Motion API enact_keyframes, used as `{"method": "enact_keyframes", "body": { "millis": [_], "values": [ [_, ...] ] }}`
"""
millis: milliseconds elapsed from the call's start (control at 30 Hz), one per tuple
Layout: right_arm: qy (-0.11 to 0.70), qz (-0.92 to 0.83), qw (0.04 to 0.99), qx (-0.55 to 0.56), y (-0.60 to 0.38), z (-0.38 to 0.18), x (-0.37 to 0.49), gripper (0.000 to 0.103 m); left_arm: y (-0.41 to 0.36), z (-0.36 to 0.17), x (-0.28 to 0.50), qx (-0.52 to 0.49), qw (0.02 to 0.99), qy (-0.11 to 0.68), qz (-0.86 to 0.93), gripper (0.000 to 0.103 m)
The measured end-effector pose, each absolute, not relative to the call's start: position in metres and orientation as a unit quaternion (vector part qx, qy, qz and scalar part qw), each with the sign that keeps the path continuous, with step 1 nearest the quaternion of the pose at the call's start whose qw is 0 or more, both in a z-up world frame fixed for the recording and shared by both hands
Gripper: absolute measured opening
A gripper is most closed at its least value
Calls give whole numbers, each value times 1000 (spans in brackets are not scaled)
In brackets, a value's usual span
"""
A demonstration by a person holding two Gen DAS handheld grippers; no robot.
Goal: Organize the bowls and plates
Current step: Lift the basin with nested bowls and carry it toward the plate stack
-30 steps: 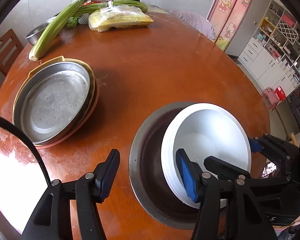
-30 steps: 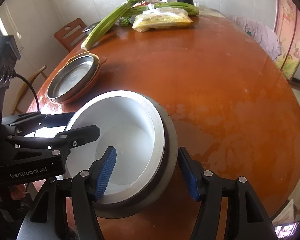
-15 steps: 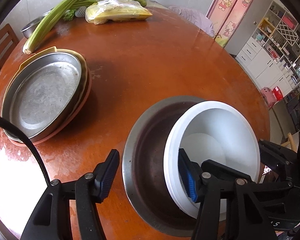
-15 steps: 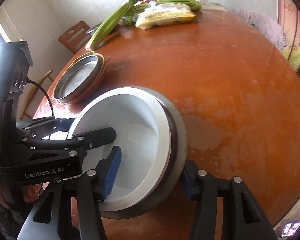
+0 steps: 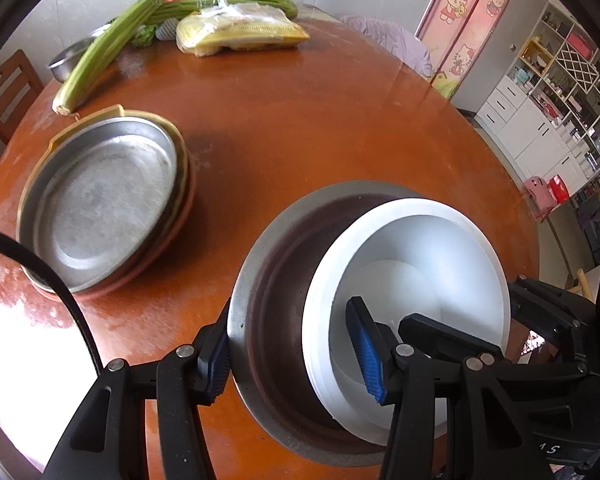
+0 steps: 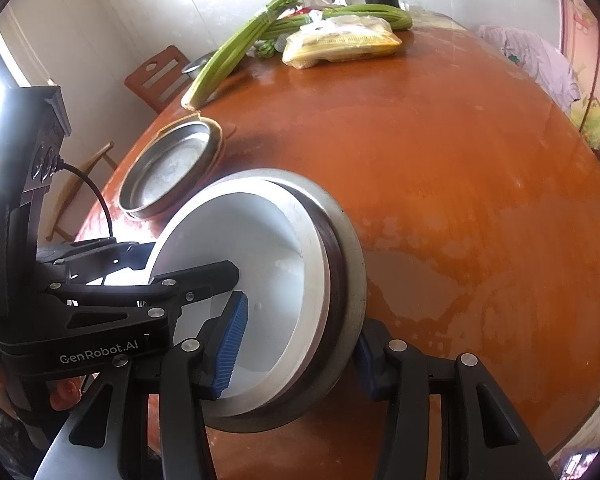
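My left gripper (image 5: 294, 354) just closing, pinching metal bowl (image 5: 276, 280) wall plus white bowl (image 5: 420, 264) nested inside. My right gripper (image 6: 296, 340) just closing, clamped across same pair from opposite rim. Both bowls tilted, lifted off table (image 5: 300, 128). Stacked metal plate (image 5: 100, 196) left of bowls. Celery (image 5: 112, 44), yellow bag (image 5: 240, 32) at far table edge.

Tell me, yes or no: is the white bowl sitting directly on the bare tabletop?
No, the white bowl is nested inside the steel bowl, which keeps it off the table.
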State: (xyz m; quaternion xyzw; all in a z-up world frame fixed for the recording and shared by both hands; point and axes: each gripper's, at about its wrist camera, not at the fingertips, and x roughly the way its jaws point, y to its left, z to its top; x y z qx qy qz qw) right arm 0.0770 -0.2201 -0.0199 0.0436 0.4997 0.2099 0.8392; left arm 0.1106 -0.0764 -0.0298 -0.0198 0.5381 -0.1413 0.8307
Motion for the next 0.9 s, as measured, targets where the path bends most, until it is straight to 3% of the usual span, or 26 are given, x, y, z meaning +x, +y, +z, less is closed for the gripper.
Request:
{"method": "enact_keyframes", "body": {
  "millis": [900],
  "values": [
    [467,246,849,7,-140,28,121,51,7,19,143,-43,858,502,-102,52]
  ]
}}
